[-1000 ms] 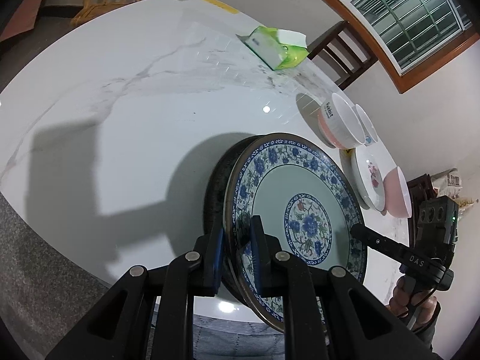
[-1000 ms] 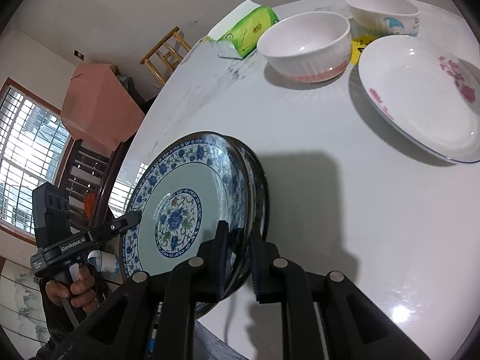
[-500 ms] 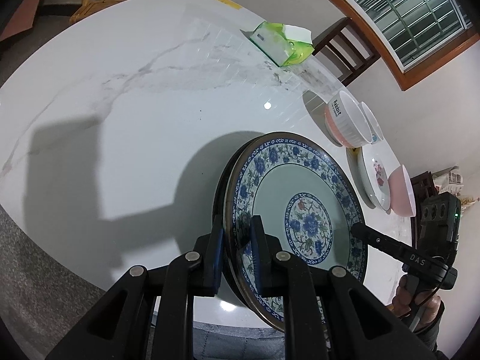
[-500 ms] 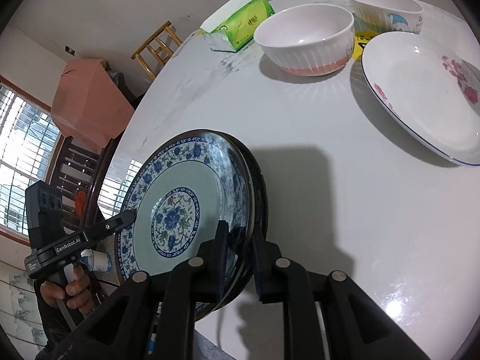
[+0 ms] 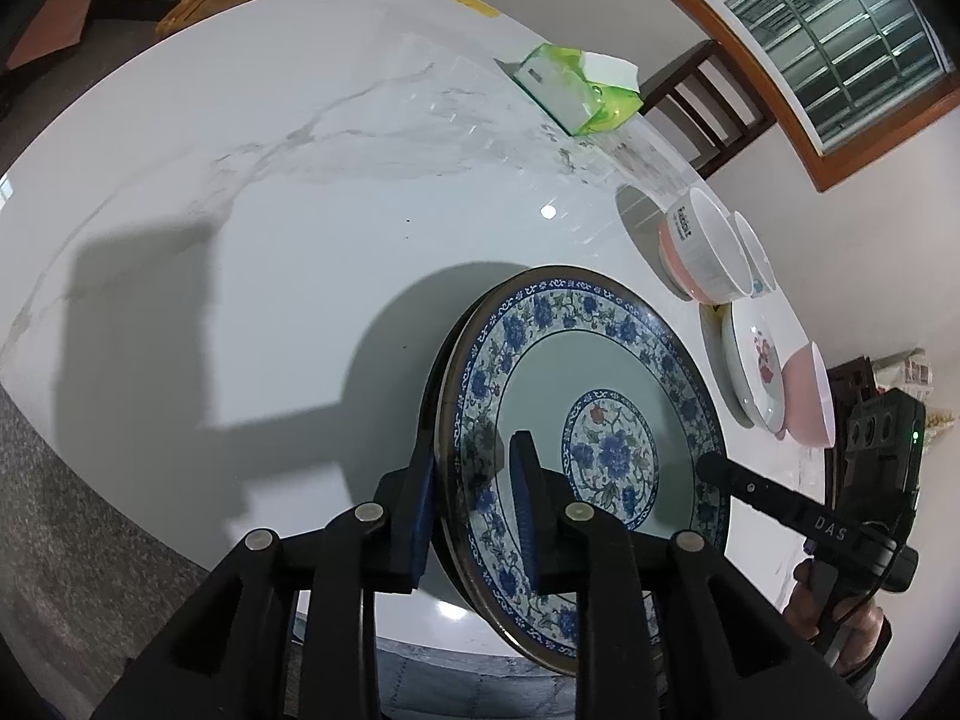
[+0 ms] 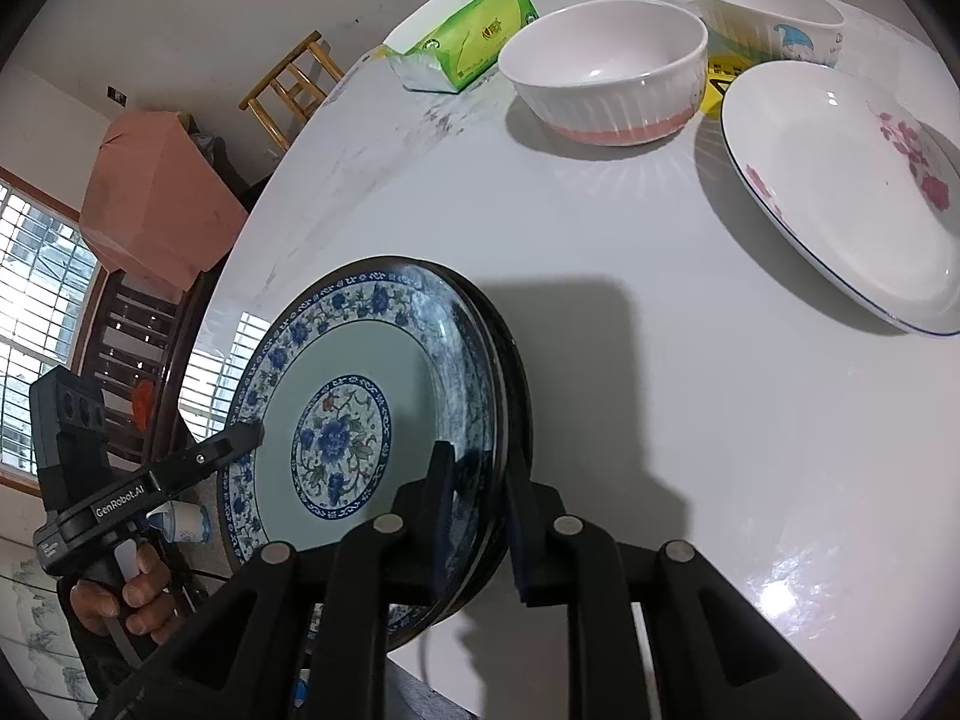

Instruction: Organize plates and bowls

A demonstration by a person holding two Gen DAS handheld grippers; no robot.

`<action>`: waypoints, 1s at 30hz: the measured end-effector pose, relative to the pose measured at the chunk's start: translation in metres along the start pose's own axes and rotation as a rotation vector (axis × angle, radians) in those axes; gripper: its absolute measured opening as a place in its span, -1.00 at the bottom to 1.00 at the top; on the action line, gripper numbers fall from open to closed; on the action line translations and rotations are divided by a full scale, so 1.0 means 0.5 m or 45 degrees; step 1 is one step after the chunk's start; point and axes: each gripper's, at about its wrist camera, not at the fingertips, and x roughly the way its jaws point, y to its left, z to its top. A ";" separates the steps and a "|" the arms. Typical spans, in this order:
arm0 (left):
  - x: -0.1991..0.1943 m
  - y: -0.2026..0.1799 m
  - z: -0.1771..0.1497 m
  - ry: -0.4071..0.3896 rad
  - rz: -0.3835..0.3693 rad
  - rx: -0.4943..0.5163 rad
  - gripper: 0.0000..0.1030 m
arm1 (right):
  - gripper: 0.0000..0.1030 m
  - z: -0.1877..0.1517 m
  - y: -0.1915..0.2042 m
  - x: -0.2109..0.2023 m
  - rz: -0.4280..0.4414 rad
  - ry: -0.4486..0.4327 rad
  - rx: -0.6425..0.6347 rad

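Left tongs (image 5: 474,504) and right tongs (image 6: 477,516) are seen opening, pads straddling but clear of the blue plate (image 5: 576,420) rim. This plate is stacked on a dark plate (image 6: 510,372) at the bench (image 5: 270,210) edge. Bowls (image 6: 606,72) are empty.

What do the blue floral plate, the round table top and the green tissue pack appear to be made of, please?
Blue floral plate: probably glazed ceramic, given its glossy printed pattern, though melamine is possible. Table top: polished marble or a marble-look slab, with grey veins and sharp light reflections. Green tissue pack: thin shiny plastic film, with white tissue sticking out.
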 end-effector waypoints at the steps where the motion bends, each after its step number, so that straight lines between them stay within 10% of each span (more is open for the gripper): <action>1: 0.000 -0.002 0.001 0.003 0.004 0.003 -0.57 | -0.50 0.000 0.001 0.001 0.013 0.006 -0.001; 11: 0.013 -0.046 -0.003 -0.002 0.215 0.099 -0.22 | -0.24 0.005 0.045 0.014 -0.054 0.037 -0.088; 30: 0.011 -0.059 -0.005 -0.110 0.285 0.114 -0.02 | -0.20 -0.008 0.113 0.032 -0.304 0.049 -0.355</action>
